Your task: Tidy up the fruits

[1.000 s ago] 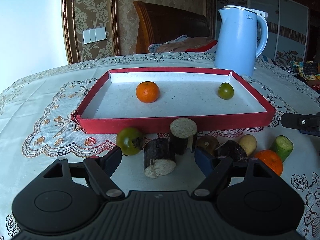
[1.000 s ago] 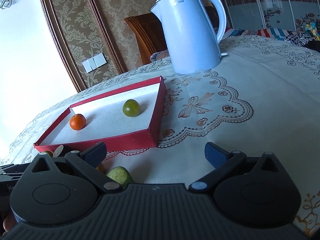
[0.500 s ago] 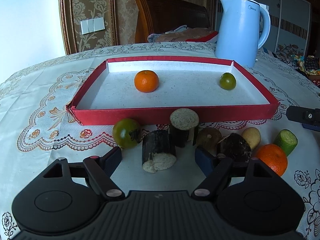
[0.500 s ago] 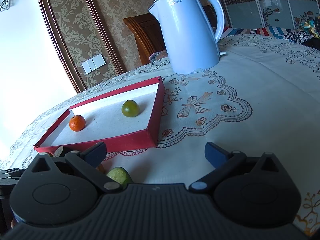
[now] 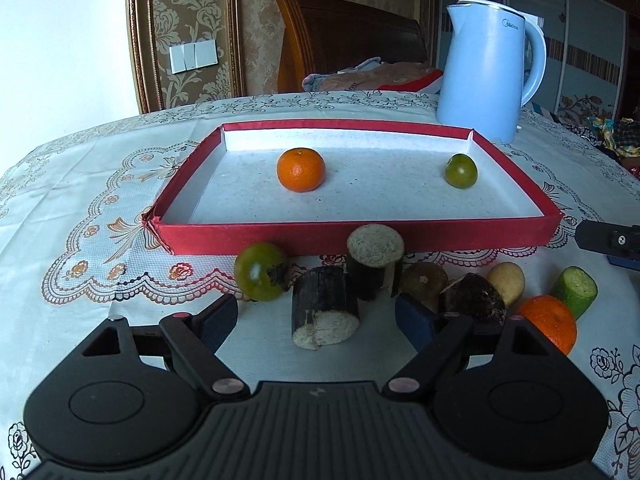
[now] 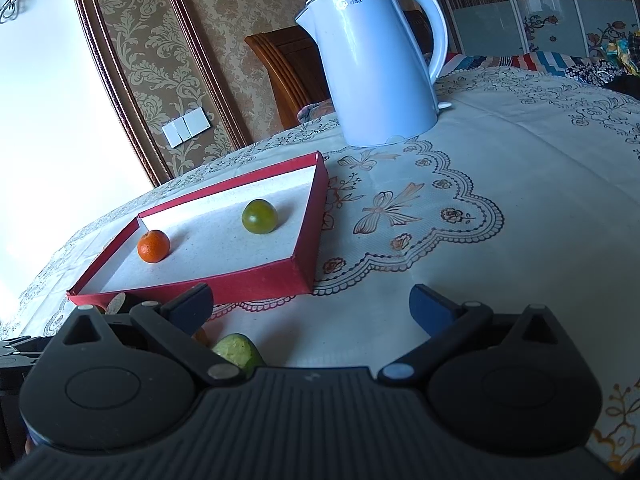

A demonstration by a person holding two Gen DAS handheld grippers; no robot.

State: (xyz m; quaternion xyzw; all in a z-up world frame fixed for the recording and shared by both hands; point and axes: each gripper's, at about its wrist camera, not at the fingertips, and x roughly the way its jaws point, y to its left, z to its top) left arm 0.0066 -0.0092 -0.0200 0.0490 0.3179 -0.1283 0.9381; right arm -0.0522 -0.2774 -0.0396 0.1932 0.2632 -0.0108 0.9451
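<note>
Left gripper (image 5: pixel 316 320) wide open, empty, my jaws straddling dark log piece (image 5: pixel 324 307) bottom centre; right gripper (image 6: pixel 310 306) open, empty, idle.

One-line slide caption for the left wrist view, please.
Open left gripper faces a dark cut log piece; orange and green fruit sit in the red tray.

The only readable text is the brand name "Midea", printed in small dark letters near the top of the pale blue electric kettle (image 5: pixel 490 68). In the right wrist view the kettle (image 6: pixel 376 68) shows only "idea".
</note>
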